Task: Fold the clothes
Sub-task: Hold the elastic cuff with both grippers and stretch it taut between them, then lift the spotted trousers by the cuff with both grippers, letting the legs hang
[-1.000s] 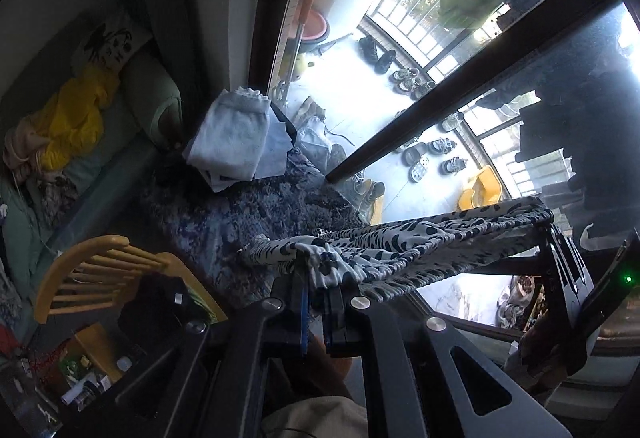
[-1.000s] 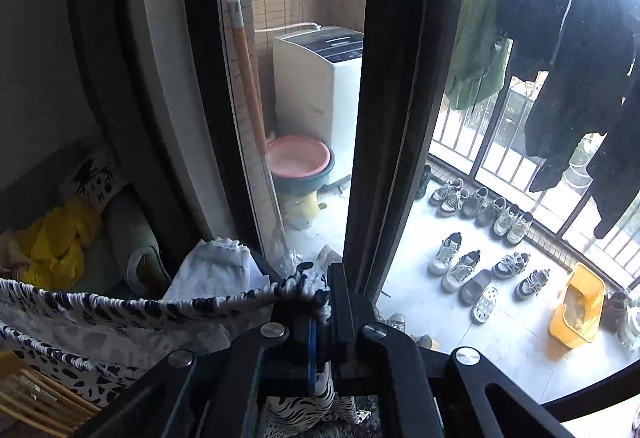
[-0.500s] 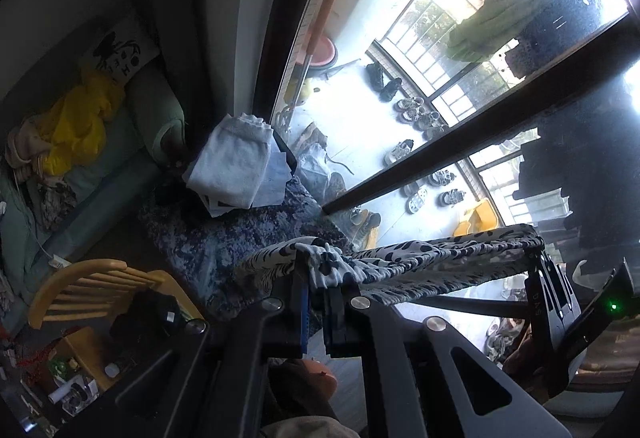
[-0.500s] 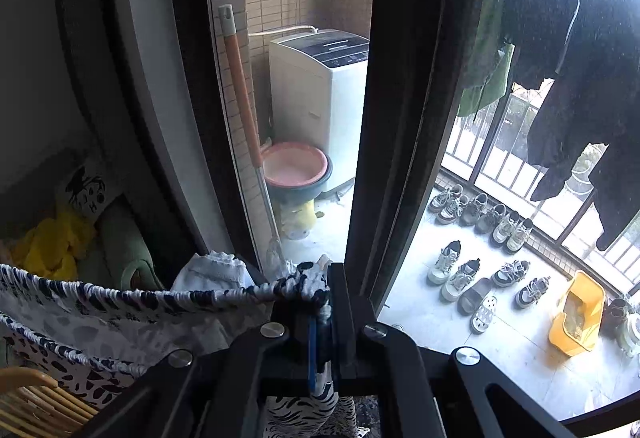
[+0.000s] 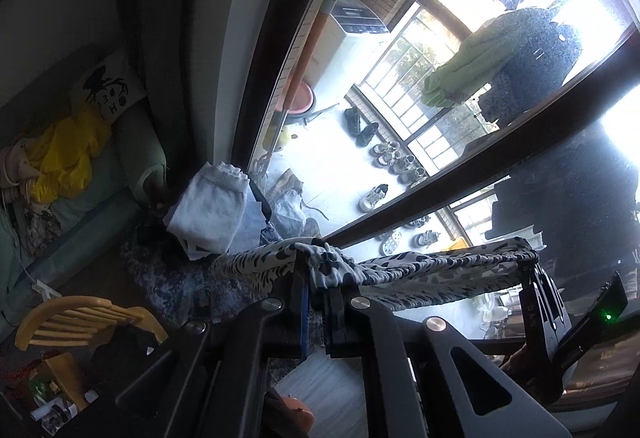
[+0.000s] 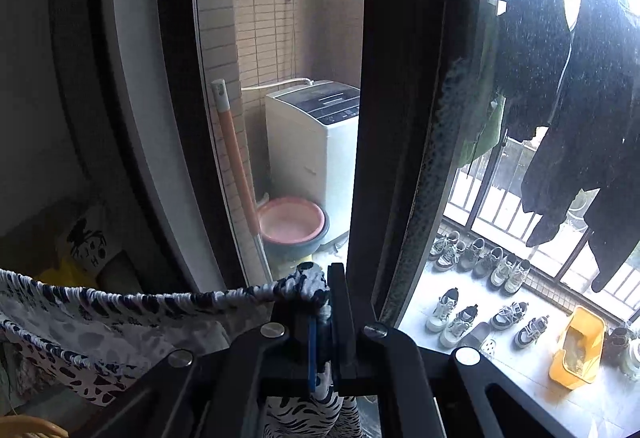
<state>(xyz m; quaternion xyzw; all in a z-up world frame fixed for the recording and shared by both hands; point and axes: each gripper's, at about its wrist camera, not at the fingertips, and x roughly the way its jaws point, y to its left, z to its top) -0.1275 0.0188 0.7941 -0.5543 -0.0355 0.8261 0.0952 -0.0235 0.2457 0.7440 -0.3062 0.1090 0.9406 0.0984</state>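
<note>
A black-and-white animal-print garment (image 5: 420, 264) hangs stretched by its elastic waistband between my two grippers, held up in the air. My left gripper (image 5: 318, 278) is shut on one end of the waistband. In the left wrist view my right gripper (image 5: 532, 266) shows at the right, clamped on the other end. In the right wrist view my right gripper (image 6: 322, 302) is shut on the bunched garment (image 6: 120, 322), whose cloth spreads left and hangs below the jaws. A stack of folded pale clothes (image 5: 212, 214) lies on a dark patterned surface (image 5: 160, 278) below.
A dark sliding-door frame (image 6: 392, 118) stands close ahead. Behind the glass are a washing machine (image 6: 316, 134), a pink basin (image 6: 292, 218), a mop handle (image 6: 236, 158), several shoes and hanging dark clothes. A sofa with a yellow garment (image 5: 64, 158) and a yellow chair (image 5: 72, 318) lie left.
Both grippers have risen with the stretched garment; the view tilts higher, showing more of the door frame and balcony. The grip on the waistband is unchanged.
</note>
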